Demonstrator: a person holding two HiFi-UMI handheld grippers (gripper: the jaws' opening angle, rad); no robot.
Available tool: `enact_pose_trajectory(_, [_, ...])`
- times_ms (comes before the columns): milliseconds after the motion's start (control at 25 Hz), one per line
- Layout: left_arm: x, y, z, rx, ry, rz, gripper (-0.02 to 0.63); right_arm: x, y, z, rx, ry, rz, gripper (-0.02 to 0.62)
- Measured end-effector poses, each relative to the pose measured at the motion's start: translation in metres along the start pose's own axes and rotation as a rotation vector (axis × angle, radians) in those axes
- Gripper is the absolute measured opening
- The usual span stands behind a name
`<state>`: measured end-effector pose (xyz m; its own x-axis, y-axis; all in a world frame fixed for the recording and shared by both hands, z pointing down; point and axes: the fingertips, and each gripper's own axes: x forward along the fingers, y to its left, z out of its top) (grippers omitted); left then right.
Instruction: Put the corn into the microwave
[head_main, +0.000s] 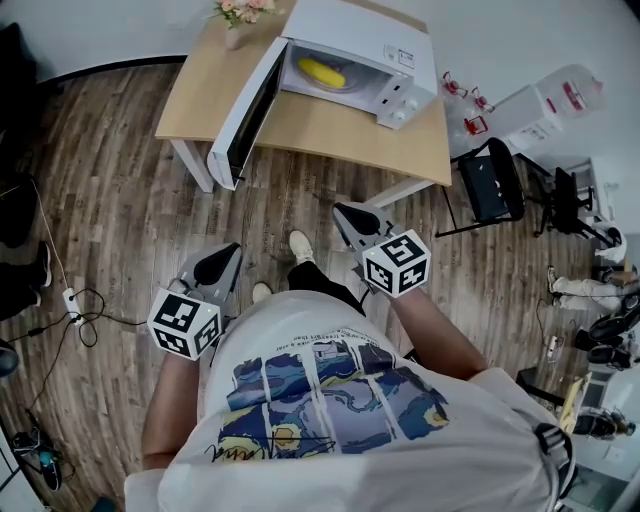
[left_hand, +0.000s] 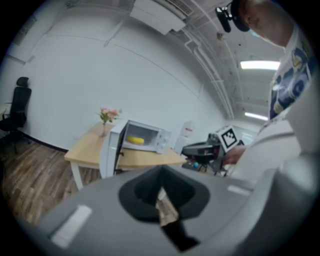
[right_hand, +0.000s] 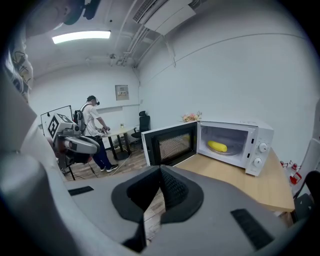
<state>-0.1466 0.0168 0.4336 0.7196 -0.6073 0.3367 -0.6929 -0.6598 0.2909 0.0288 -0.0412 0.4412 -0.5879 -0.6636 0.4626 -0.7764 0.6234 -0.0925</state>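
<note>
The yellow corn lies on the plate inside the white microwave, whose door stands wide open to the left. The same corn shows in the right gripper view and again as corn in the left gripper view. Both grippers hang well short of the table, above the wood floor. My left gripper is shut with nothing in it, its tips meeting. My right gripper is also shut and empty, jaws together.
The microwave sits on a light wooden table with a flower vase at its far corner. A black chair stands right of the table. Cables lie on the floor at left. Another person works at a far table.
</note>
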Motion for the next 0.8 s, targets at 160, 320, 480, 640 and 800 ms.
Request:
enact_pose_trajectory(160, [0.005, -0.008, -0.007, 0.001, 0.012, -0.022, 0.009, -0.013, 0.002, -0.005, -0.002, 0.001, -0.010, 0.008])
enact_pose_trajectory(320, [0.014, -0.018, -0.008, 0.005, 0.018, -0.035, 0.009, -0.027, -0.005, -0.012, 0.003, 0.005, -0.020, 0.008])
enact_pose_trajectory(480, [0.026, -0.032, -0.008, 0.011, 0.026, -0.034, 0.009, -0.040, -0.015, -0.017, 0.000, -0.002, -0.016, 0.008])
enact_pose_trajectory(640, [0.047, -0.057, -0.009, 0.019, 0.048, -0.036, 0.009, -0.058, -0.025, -0.027, -0.009, -0.006, 0.002, 0.008])
enact_pose_trajectory(800, [0.076, -0.108, 0.002, 0.028, 0.045, -0.084, 0.009, -0.093, -0.041, -0.043, -0.006, 0.010, 0.011, 0.008])
